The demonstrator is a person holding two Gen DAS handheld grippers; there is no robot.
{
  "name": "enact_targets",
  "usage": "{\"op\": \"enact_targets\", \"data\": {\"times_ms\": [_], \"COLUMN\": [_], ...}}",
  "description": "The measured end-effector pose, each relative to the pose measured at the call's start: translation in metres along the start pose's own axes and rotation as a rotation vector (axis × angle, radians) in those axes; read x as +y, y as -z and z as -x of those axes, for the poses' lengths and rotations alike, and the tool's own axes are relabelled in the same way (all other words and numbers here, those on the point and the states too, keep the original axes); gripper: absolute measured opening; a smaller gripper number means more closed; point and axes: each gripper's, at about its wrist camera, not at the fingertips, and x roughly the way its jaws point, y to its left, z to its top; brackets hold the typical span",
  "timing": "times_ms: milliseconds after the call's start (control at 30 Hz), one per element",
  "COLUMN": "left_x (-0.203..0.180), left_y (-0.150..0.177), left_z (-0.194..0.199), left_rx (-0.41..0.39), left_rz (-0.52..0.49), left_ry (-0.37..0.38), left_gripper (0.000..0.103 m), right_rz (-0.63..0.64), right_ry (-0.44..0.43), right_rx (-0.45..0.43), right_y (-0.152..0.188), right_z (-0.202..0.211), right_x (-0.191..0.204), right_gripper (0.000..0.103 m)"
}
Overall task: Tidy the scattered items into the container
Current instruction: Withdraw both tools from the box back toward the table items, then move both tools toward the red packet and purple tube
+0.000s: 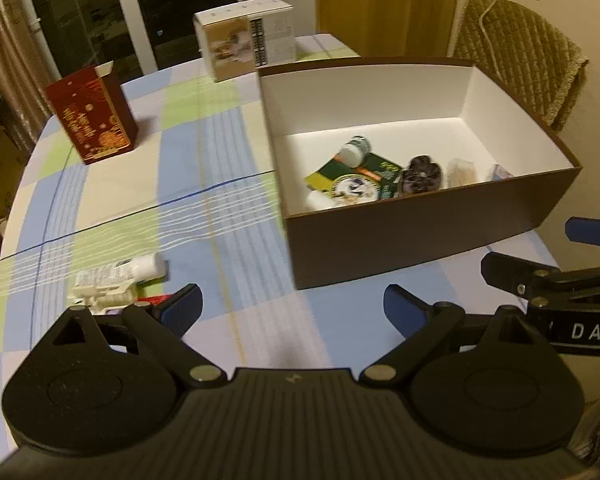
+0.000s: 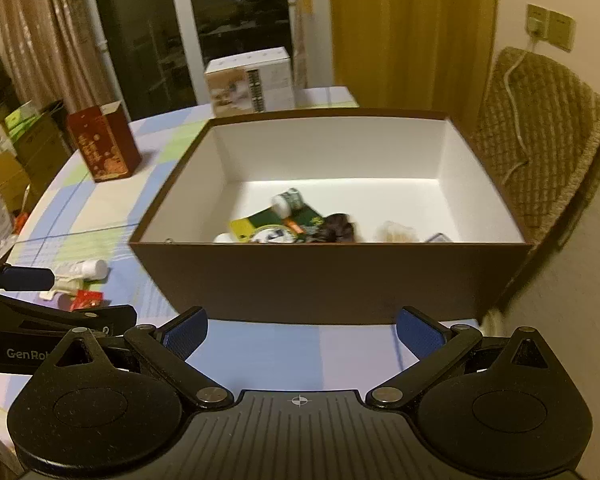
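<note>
A brown box (image 1: pixel 420 228) with a white inside stands on the checked tablecloth; it holds a small jar (image 1: pixel 354 150), a green packet (image 1: pixel 352 180), a dark clump (image 1: pixel 422 174) and other small items. The same box (image 2: pixel 332 280) fills the right wrist view. Loose on the cloth lie a white tube (image 1: pixel 120 270), a white plastic piece (image 1: pixel 104 298) and a red item (image 2: pixel 86 300). My left gripper (image 1: pixel 293 308) is open and holds nothing, just right of those loose items. My right gripper (image 2: pixel 302 332) is open in front of the box's near wall.
A red carton (image 1: pixel 92 114) stands at the far left of the table and a white carton (image 1: pixel 246 38) at the back. A padded chair (image 2: pixel 540 152) is right of the box. The table's edge curves along the left, with stacked boxes (image 2: pixel 8 152) beyond it.
</note>
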Motion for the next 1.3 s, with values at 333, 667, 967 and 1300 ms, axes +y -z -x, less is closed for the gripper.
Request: {"op": "enact_targets", "data": {"times_ms": [333,667,967,1300], "left_x": [0.045,0.077,0.095,0.114], "left_y": [0.017,0.03,0.037,0.045], "left_z": [0.0,0.005,0.006,0.001], "left_rx": [0.026,0.033,0.04,0.065], "left_rz": [0.07,0.124,0.151,0.185], "left_ry": [-0.048,-0.075,-0.092,-0.111], "left_gripper": [0.096,0.096,0.096,0.096], "right_rz": [0.075,0.112,0.136,0.146], "right_ry": [-0.051,-0.078,-0.096,-0.121], "right_rx": [0.032,0.054,0.064,0.092], "right_y": [-0.003,-0.002,-0.001,0.002], "right_z": [-0.02,-0.032,-0.039,-0.052], "right_x": [0.042,0.072,0.092,0.107], "right_gripper": [0.103,0.103,0.103,0.103]}}
